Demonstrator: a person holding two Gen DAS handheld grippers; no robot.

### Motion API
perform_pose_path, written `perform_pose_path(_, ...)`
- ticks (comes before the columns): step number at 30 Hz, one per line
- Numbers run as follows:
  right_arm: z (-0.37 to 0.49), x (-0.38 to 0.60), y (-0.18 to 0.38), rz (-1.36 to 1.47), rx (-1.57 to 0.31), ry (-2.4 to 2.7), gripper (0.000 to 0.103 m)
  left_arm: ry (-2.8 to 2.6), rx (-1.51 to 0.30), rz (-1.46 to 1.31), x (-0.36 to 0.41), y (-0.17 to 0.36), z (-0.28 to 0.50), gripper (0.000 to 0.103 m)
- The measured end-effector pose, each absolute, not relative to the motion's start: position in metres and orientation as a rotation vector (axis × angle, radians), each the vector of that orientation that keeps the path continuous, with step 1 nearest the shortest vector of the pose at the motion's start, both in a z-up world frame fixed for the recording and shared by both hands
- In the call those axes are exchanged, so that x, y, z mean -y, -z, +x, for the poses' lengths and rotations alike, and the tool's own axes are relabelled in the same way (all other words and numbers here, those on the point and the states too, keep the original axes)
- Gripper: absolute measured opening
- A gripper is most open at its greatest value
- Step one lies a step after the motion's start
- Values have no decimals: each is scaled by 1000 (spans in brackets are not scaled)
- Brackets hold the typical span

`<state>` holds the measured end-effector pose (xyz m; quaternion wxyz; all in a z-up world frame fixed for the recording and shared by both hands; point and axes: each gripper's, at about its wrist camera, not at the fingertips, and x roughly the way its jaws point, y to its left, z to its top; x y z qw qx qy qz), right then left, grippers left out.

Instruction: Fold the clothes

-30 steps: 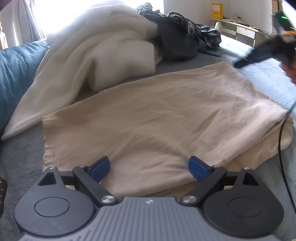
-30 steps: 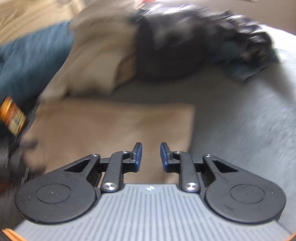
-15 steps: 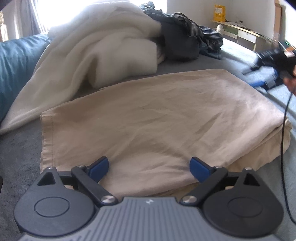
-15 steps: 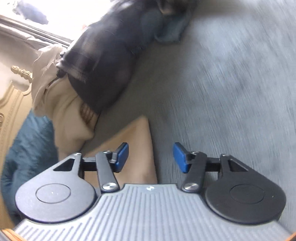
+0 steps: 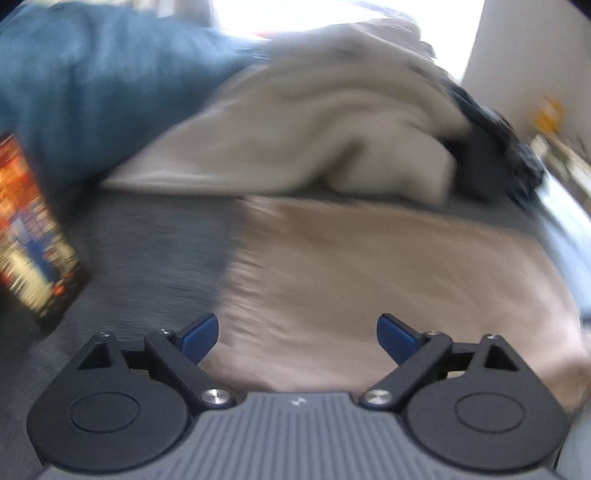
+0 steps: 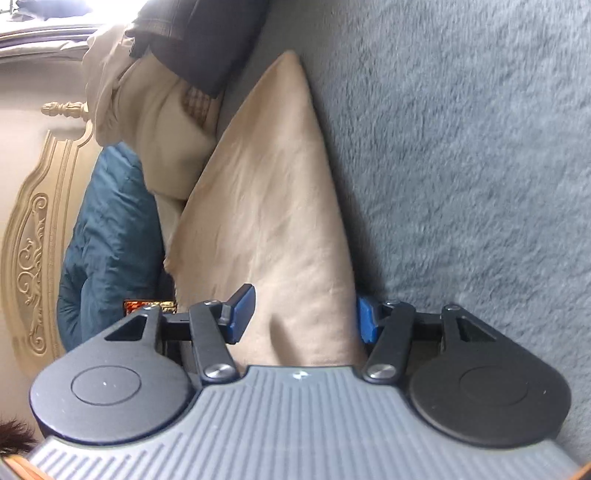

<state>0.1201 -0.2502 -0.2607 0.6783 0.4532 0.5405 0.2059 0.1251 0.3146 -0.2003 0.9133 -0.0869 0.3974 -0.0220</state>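
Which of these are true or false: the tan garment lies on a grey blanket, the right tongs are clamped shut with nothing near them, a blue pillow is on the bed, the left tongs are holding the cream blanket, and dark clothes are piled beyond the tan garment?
1. The tan garment lies on a grey blanket. True.
2. The right tongs are clamped shut with nothing near them. False: they stand open, with an edge of the tan garment between the pads.
3. A blue pillow is on the bed. True.
4. The left tongs are holding the cream blanket. False: they are open over the tan garment, gripping nothing.
5. Dark clothes are piled beyond the tan garment. True.
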Motion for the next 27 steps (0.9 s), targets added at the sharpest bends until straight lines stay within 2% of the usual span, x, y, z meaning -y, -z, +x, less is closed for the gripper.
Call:
perform_pose_path(6, 139, 235, 267, 1057, -1197, -500, 56, 23, -944, -422, -356, 228, 163, 82)
perform_pose_path(9, 151, 224, 269, 1064, -1171, -505, 47, 22, -952, -439, -356, 234, 167, 80)
perform_pose_path(10, 153, 221, 270, 1064, -1168, -500, 37, 28, -949, -439, -355, 234, 167, 79)
perform_pose_path(11, 156, 217, 272, 1061, -1167, -491, 20, 32, -951, -435, -353, 235, 167, 77)
perform_pose_path(13, 159, 210, 273, 1044, -1165, -471, 10, 36, -961, -423, -349, 235, 166, 73)
perform_pose_path(15, 160, 206, 264, 996, -1143, -461, 8, 52, -974, -421, -345, 235, 167, 63)
perform_pose_path(22, 157, 224, 234, 935, -1058, -450, 4, 104, -1030, -460, -326, 233, 170, 63)
perform_pose_path(27, 153, 260, 218, 918, -1008, -400, 4, 238, -1061, -476, -280, 234, 169, 59)
